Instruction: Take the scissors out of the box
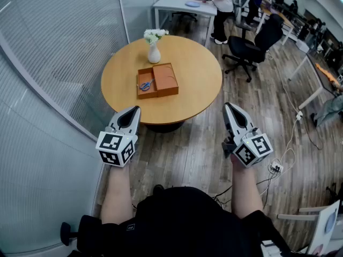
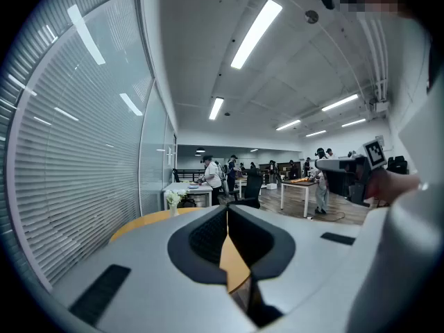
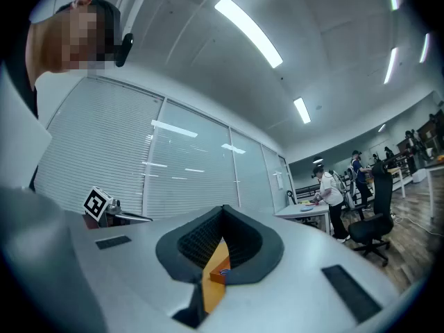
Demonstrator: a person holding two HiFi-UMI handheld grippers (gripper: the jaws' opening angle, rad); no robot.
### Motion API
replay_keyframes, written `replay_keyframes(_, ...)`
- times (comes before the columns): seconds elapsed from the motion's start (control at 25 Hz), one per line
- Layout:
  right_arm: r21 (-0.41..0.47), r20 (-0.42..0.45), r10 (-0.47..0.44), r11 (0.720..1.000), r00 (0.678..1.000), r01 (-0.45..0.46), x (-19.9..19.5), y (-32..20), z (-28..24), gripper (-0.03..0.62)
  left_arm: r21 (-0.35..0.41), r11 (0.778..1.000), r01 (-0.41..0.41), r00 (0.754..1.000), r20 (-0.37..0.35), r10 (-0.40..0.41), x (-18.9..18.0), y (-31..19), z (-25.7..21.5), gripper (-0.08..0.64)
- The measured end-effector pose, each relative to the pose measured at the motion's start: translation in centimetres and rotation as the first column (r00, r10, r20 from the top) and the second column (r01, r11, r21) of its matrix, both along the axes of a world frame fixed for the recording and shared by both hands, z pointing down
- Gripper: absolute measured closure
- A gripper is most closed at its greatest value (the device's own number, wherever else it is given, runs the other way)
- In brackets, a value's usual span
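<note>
Scissors (image 1: 146,85) lie boxed; left tool (image 1: 134,110), right tool (image 1: 228,106) hover roughly level.

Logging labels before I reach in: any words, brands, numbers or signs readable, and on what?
No readable text in any view.
box: no label visible.
left marker cube and right marker cube: black-and-white square patterns, no letters.
white board, lower right: markings too small to read.

Bright ceiling strips (image 2: 257,33) light evenly; fisheye edges curve, corners dark.
</note>
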State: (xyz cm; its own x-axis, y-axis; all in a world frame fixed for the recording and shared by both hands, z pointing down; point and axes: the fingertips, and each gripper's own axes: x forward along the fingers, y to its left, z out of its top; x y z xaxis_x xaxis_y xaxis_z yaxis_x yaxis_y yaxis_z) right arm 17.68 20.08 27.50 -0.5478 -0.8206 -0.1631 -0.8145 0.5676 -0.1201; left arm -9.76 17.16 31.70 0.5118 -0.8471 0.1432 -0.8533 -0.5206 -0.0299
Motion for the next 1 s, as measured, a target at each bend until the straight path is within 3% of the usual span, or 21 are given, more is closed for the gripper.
replay_keyframes(0.4, -0.031, -0.030, -0.032, 0.999, 0.999, 0.031, -2.0, -1.1, 1.6, 0.557, 0.016, 1.000, -0.012, 1.000, 0.024, 0.011, -0.4, -1.6, 0.0, 0.545)
replay_keyframes(0.68, -0.034, -0.100, -0.121, 0.992, 0.988, 0.118, -6.6, -1.5, 1.4, 0.554, 0.019, 1.000, 0.000, 1.000, 0.022, 0.000, -2.4, -1.5, -0.2, 0.545)
replay_keyframes(1.0, -0.064, -0.065, -0.153, 0.987, 0.986, 0.149, -11.6, -2.5, 2.1, 0.554, -0.044, 0.999, 0.020, 1.000, 0.005, -0.020, -7.9, -1.5, 2.9, 0.545)
